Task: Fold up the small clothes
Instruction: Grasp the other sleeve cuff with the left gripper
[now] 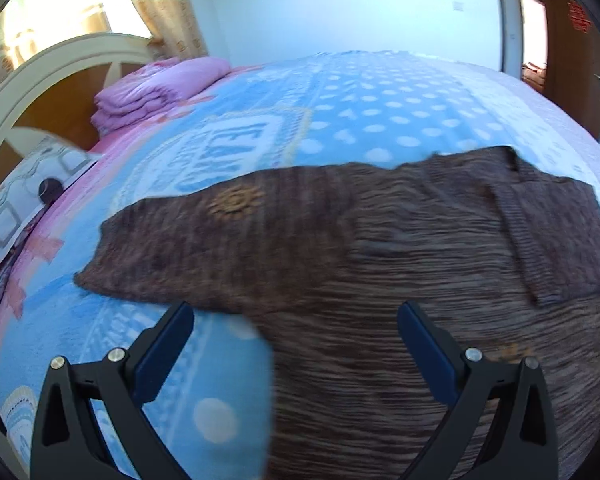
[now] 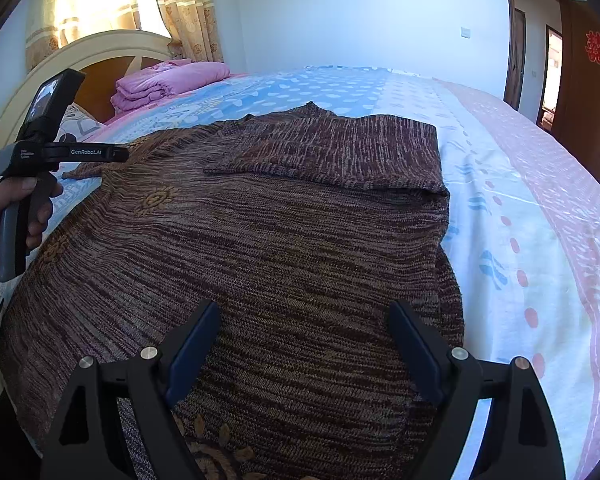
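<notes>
A brown knitted sweater (image 2: 284,240) lies flat on the bed, with its right sleeve (image 2: 340,152) folded over the chest. In the left wrist view the sweater (image 1: 400,280) fills the lower right, and its left sleeve (image 1: 188,240) stretches out to the left over the sheet. My left gripper (image 1: 296,312) is open and empty, just above the sweater's left side. It also shows in the right wrist view (image 2: 118,154), held in a hand at the left edge. My right gripper (image 2: 304,308) is open and empty above the sweater's lower body.
The bed has a blue dotted sheet (image 1: 380,112) with a pink patterned side (image 2: 540,200). A folded pink blanket (image 2: 168,80) lies by the cream headboard (image 2: 112,44). A patterned pillow (image 1: 32,184) is at the left. A brown door (image 2: 592,92) stands at the right.
</notes>
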The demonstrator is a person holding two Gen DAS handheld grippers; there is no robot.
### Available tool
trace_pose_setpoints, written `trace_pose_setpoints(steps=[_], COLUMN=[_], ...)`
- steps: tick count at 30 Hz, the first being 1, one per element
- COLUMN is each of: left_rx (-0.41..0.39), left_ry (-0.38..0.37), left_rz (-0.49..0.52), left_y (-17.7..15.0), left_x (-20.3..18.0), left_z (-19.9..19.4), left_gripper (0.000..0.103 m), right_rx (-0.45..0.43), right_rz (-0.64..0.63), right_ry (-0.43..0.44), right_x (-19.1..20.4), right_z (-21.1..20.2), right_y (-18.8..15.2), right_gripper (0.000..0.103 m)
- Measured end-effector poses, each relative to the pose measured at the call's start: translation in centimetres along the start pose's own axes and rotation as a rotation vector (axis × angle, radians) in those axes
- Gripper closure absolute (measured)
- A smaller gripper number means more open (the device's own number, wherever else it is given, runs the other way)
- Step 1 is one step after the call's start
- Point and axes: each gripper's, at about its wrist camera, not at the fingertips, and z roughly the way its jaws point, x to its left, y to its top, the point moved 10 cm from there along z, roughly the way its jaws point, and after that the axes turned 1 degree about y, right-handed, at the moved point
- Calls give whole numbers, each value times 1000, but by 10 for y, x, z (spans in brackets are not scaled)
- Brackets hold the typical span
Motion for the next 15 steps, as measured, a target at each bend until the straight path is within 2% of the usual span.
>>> trace_pose_setpoints(steps=[10,15], left_rx=[75,81], left_ry=[70,115], left_rz=[-125,-217], left_y=[-17,-16], left_x=[75,126], left_z=[27,40], left_gripper=[0,0], right_rx=[-1,-2], right_rz=[0,-1], right_ry=[-1,-1], right_x=[0,0], right_z=[0,-1], right_y=[0,0], right_gripper=[16,16])
